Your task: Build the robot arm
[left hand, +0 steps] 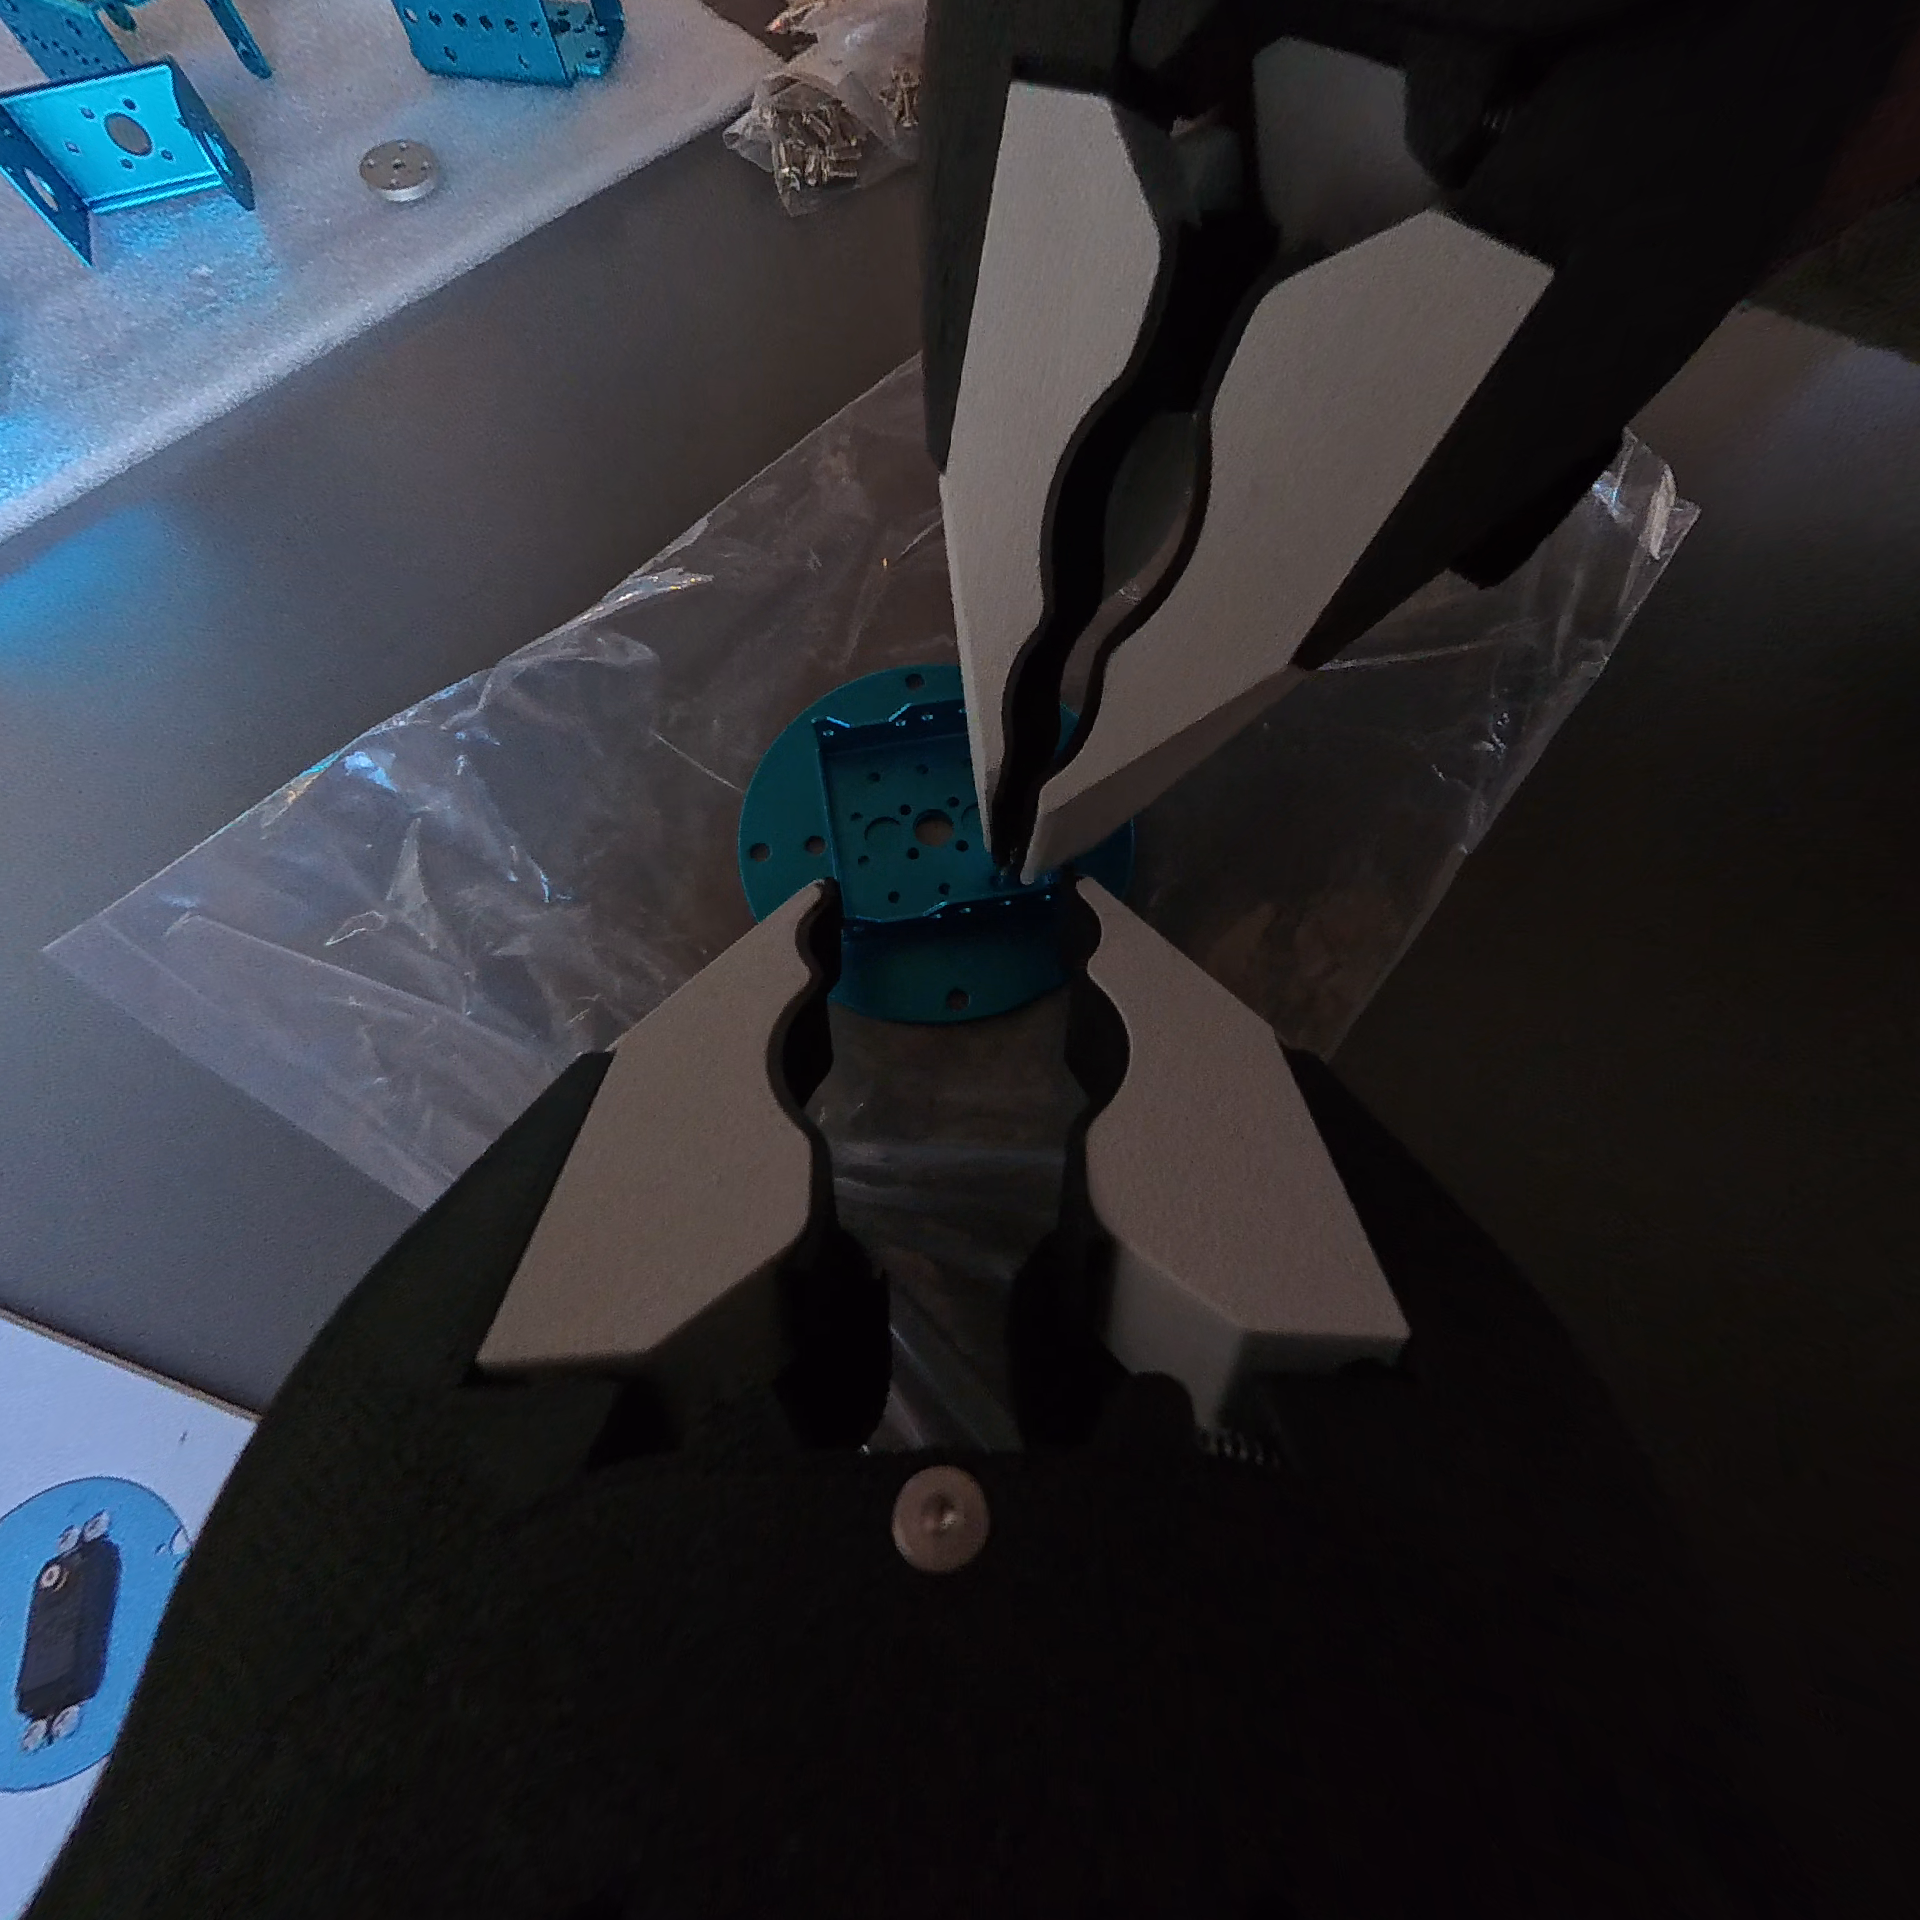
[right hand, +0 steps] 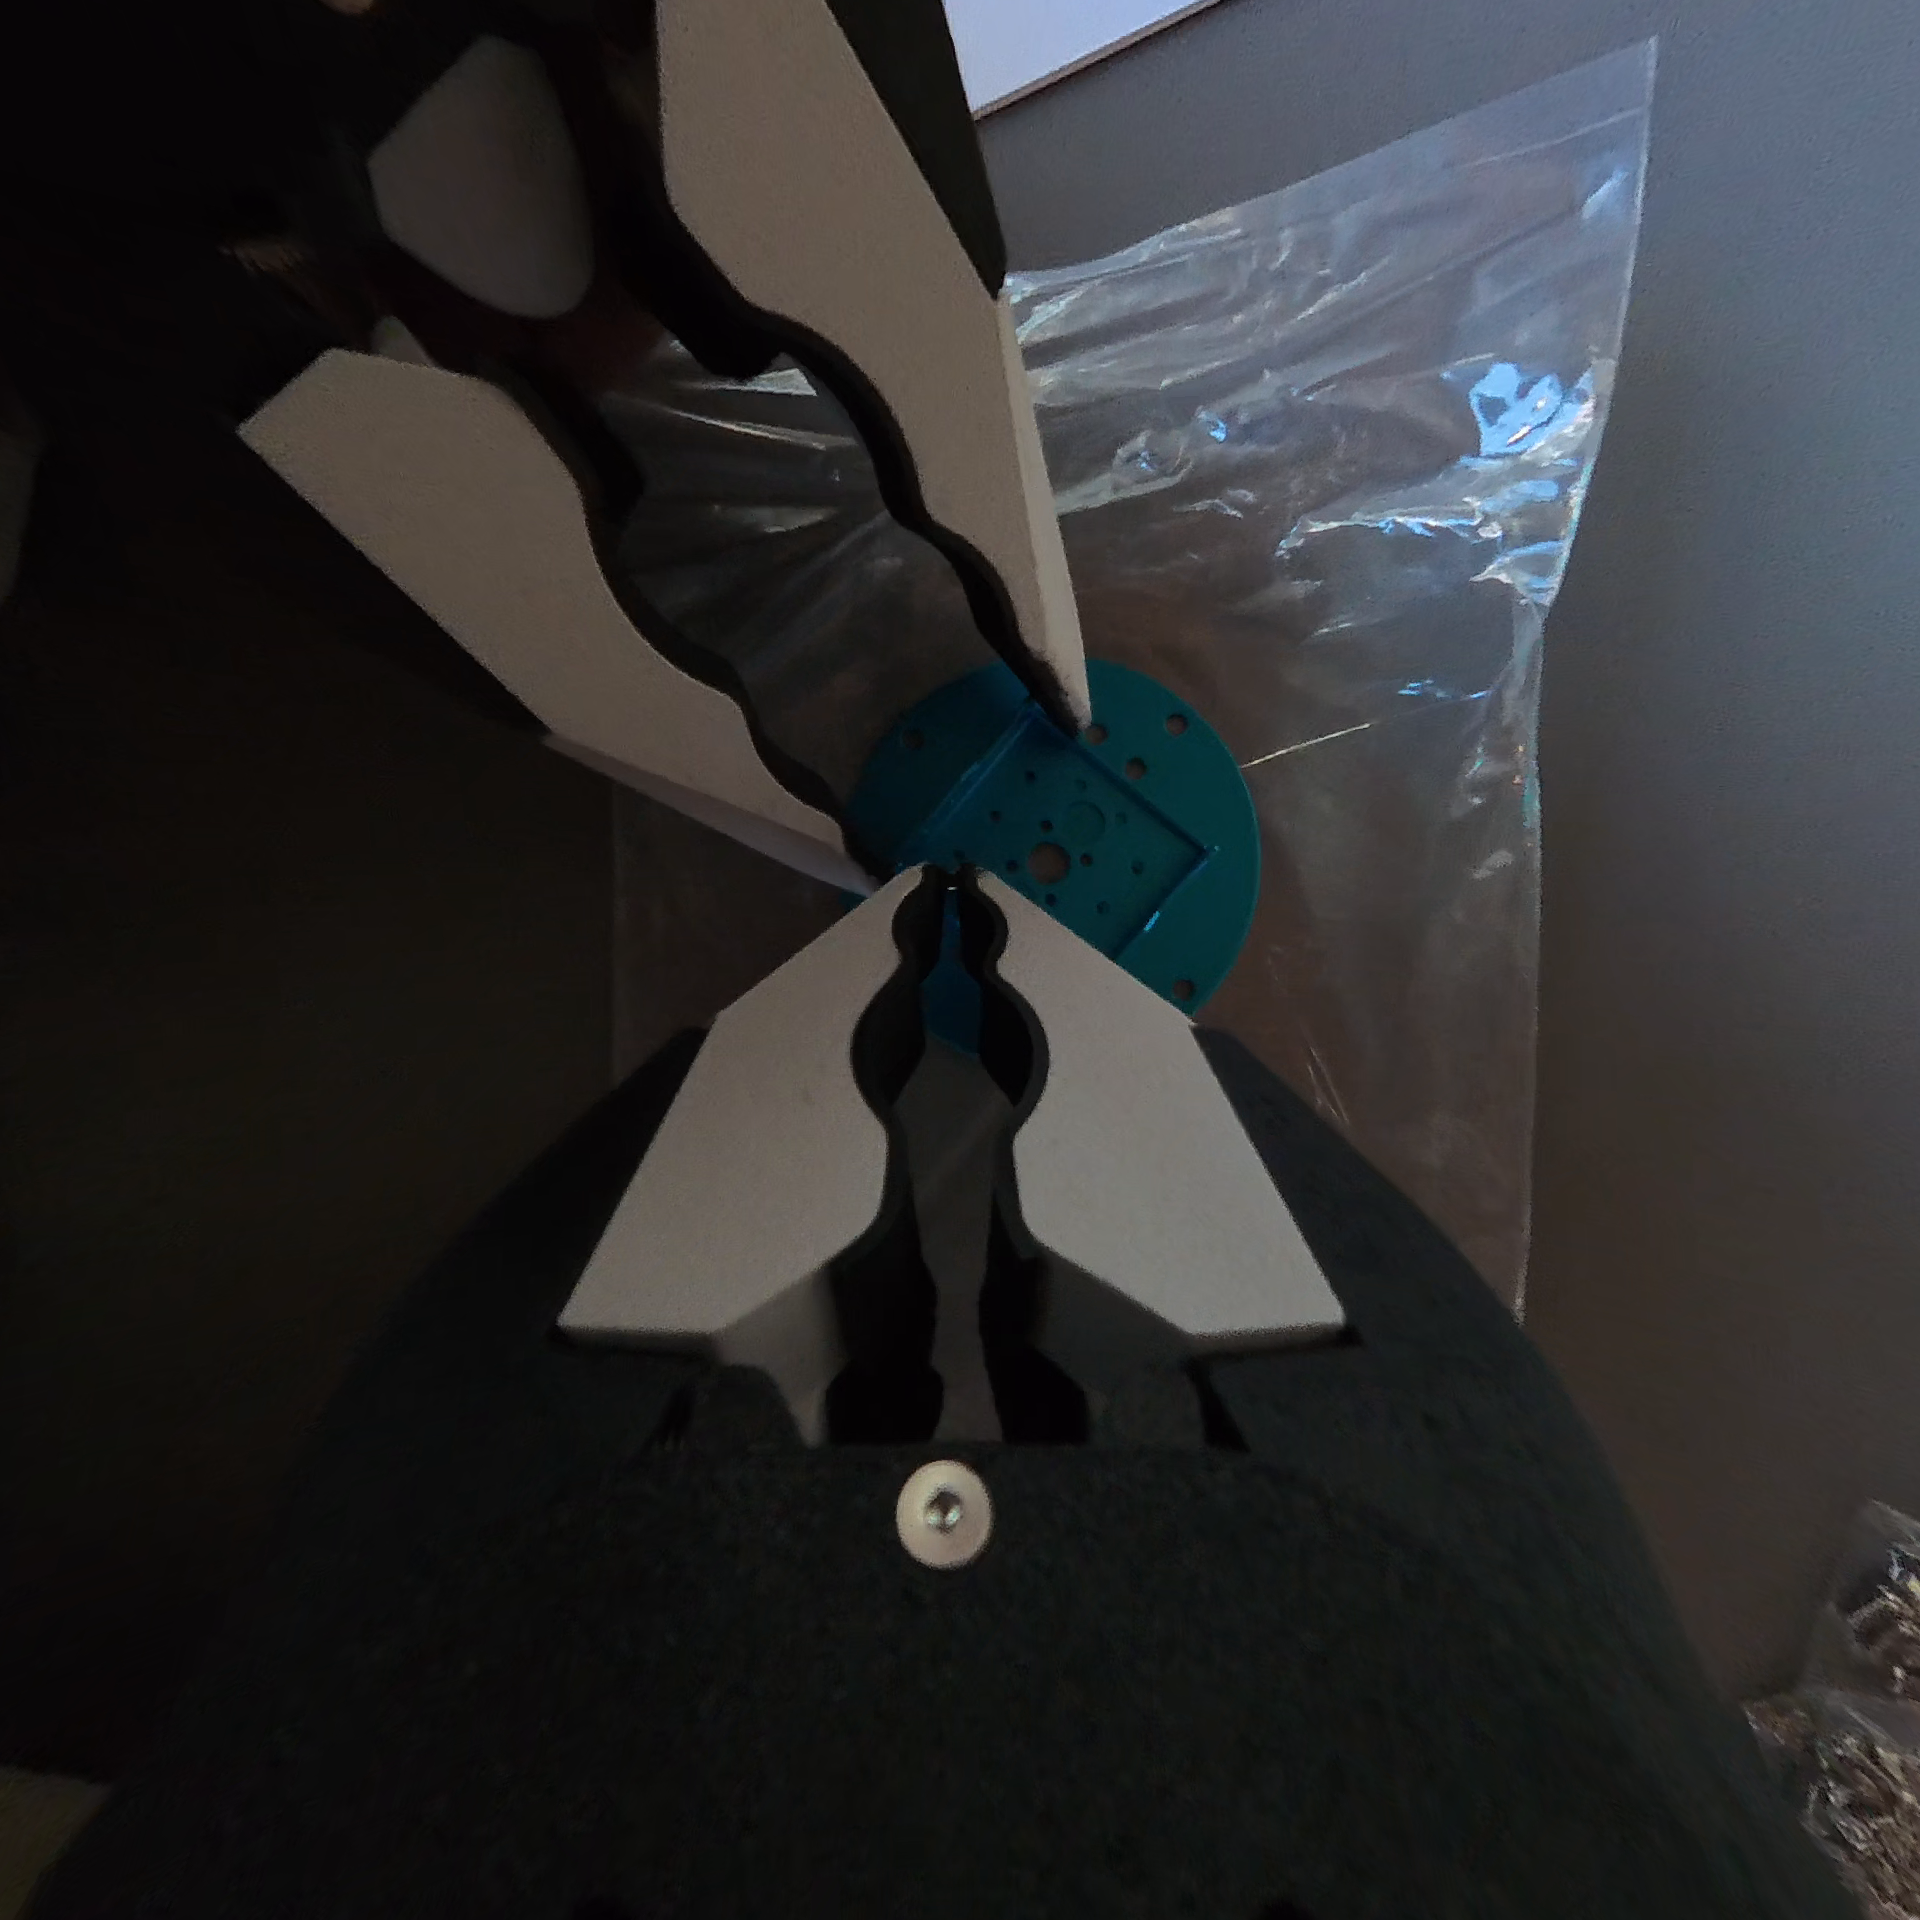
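Observation:
A blue round disc (left hand: 790,831) lies on a clear plastic bag (left hand: 468,883) on a dark table. A blue square bracket (left hand: 904,821) with several holes sits on the disc. My left gripper (left hand: 956,888) has a fingertip at each end of the bracket's near wall and grips it. My right gripper (left hand: 1013,868) comes down from above, nearly closed, and pinches a small screw at a hole in the bracket's corner. The right wrist view shows the right gripper (right hand: 948,878), the left gripper (right hand: 966,800), the bracket (right hand: 1081,831) and the disc (right hand: 1216,862).
More blue brackets (left hand: 114,145), a small silver hub (left hand: 400,168) and a bag of screws (left hand: 831,135) lie at the far side on a pale mat. A white sheet with a pictured part (left hand: 62,1621) lies at the near left. Screws (right hand: 1860,1704) also lie at the lower right.

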`<state>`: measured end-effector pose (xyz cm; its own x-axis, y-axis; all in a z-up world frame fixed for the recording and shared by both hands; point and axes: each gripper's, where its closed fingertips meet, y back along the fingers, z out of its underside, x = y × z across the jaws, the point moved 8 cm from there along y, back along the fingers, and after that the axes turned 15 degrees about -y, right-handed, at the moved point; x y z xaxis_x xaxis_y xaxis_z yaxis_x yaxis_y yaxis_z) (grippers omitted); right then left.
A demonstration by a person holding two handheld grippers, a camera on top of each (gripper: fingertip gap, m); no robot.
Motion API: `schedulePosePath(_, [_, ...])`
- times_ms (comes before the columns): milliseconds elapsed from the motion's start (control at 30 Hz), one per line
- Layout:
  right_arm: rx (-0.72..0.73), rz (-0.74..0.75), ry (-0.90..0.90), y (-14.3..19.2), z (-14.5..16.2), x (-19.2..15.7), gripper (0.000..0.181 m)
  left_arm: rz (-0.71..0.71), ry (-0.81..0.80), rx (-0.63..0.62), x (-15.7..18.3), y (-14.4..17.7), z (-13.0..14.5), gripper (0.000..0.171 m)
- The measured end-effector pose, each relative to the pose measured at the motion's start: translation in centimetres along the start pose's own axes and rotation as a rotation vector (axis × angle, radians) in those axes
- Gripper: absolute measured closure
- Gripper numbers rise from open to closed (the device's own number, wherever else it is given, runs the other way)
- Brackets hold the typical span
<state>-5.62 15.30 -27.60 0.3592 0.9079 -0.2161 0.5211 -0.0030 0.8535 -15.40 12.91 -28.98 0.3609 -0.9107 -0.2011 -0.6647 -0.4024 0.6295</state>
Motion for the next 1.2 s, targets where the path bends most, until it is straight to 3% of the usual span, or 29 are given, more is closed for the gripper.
schedulePosePath(567, [-0.06, 0.017, 0.016, -0.32, -0.62, -0.03, 0.179, -0.012, -0.016, -0.008, 0.07, -0.02, 0.04, 0.131])
schedulePosePath(1200, [-0.027, 0.027, 0.037, -0.08, -0.77, -0.08, 0.176, -0.011, -0.015, -0.009, 0.07, -0.03, 0.03, 0.131])
